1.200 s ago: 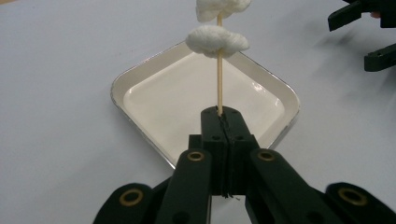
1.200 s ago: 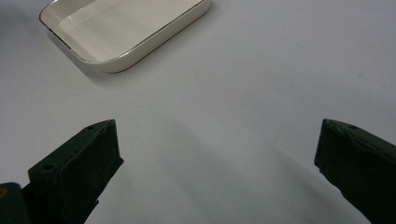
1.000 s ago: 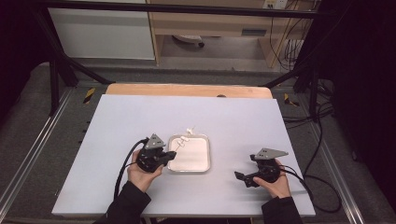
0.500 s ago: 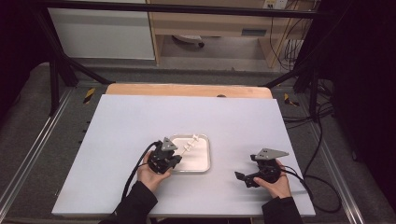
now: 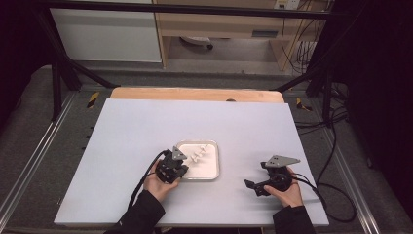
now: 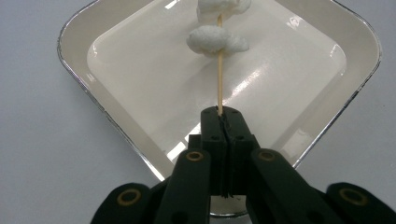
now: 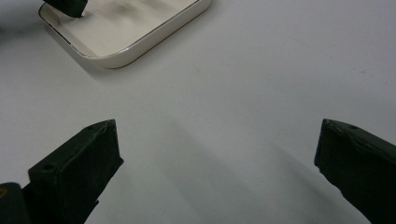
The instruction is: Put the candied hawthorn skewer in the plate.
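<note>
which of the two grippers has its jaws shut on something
The left gripper: its jaws are clamped on the skewer with white pieces over the tray. The right gripper stands wide open over bare table.

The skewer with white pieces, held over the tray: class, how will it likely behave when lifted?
The skewer looks thin, so probably light and snappable. Pinched at one end by the left claw, it may droop or pivot. The white pieces look soft and might slide.

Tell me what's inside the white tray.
Over the white tray, the left gripper holds a thin wooden skewer threaded with white foamy pieces. The rest of the floor is bare; the near corner is covered by the jaws.
</note>
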